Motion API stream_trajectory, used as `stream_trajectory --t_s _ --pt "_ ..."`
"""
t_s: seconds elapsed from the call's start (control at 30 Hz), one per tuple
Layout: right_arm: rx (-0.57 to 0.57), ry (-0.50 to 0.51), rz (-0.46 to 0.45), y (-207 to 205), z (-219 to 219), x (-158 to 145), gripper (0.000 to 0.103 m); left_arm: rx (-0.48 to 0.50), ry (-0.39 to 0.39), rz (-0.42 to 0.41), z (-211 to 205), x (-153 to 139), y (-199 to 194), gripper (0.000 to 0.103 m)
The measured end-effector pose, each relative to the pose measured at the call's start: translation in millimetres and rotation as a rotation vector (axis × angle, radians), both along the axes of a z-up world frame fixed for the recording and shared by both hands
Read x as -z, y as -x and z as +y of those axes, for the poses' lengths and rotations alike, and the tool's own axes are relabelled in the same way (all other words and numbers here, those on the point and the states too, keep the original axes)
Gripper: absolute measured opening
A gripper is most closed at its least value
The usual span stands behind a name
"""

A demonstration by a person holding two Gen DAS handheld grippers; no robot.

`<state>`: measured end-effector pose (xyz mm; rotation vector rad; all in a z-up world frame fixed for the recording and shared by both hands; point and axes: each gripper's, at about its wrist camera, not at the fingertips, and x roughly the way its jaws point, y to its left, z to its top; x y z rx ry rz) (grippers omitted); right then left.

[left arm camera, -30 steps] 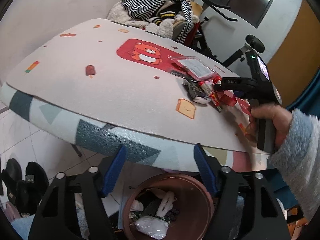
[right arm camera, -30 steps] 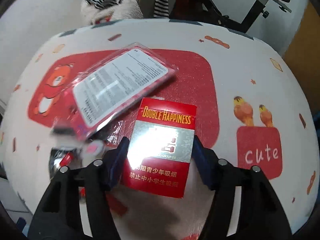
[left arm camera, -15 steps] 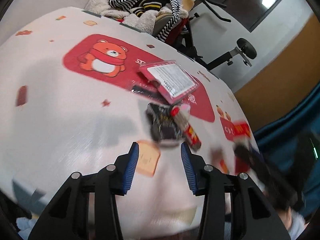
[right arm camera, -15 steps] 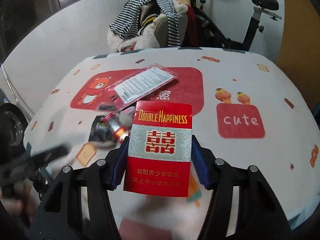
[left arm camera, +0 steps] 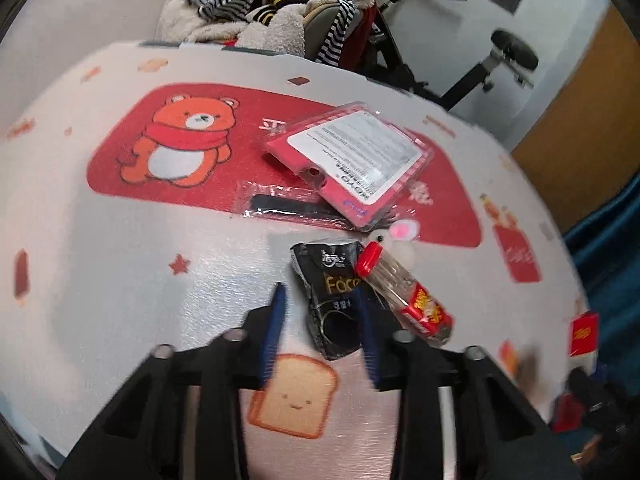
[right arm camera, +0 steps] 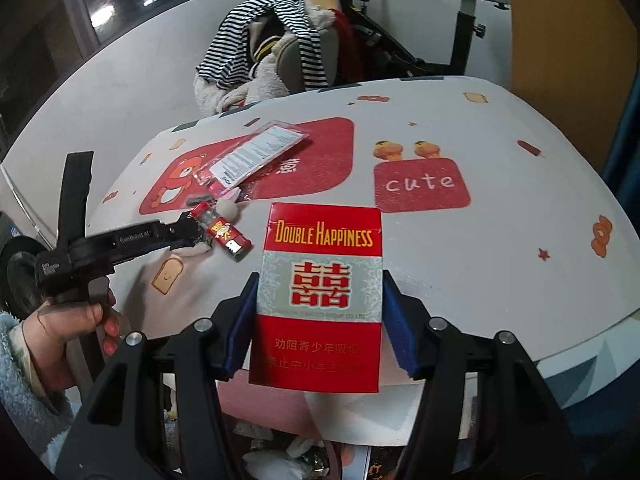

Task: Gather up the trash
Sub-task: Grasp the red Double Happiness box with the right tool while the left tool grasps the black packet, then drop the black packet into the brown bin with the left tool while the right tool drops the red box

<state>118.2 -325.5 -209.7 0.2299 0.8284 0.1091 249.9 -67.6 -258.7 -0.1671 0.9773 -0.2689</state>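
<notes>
My right gripper (right arm camera: 318,316) is shut on a red "Double Happiness" cigarette pack (right arm camera: 320,300) and holds it above the table's front edge. The pack also shows small at the right in the left wrist view (left arm camera: 584,334). My left gripper (left arm camera: 320,320) is open over the table, its fingers on either side of a crumpled black wrapper (left arm camera: 330,300). A clear sausage wrapper with red ends (left arm camera: 404,296) lies just right of it. A pink packet with a white label (left arm camera: 356,160) lies beyond. The left gripper shows in the right wrist view (right arm camera: 176,234).
A clear plastic sleeve with a black strip (left arm camera: 288,206) lies beside the pink packet. The table (left arm camera: 120,240) has a white cloth with bear and toast prints. Trash shows below the table edge (right arm camera: 280,456). A chair with striped clothes (right arm camera: 280,52) and an exercise bike (right arm camera: 468,20) stand behind.
My left gripper has moved from the bin up over the table and down around the black wrapper. My right gripper has lifted the cigarette pack and pulled it back toward the table's front edge.
</notes>
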Motion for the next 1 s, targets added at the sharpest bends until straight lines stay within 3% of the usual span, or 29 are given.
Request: stream_trajectory --t_s 0.17,0.43,0.77,1.0 --pt "0.011 -0.043 -0.003 2.7 -1.7 -4.2 0.058 0.033 0.015 -0.005 1.7 -4.2 4.9 0.007" --pt "-0.035 -0.035 -0.009 10.4 12.7 -10.4 0.058 0.039 0.017 -0.056 28.5 -28.9 38.4 0.007" --pt "-0.098 -0.021 -0.014 31.7 38.2 -19.5 0.058 0.091 0.023 -0.102 65.9 -63.3 114.3 0.007" --pt "-0.131 -0.009 -0.018 56.8 48.7 -26.1 0.058 0.184 0.029 -0.099 59.6 -57.7 188.5 0.007"
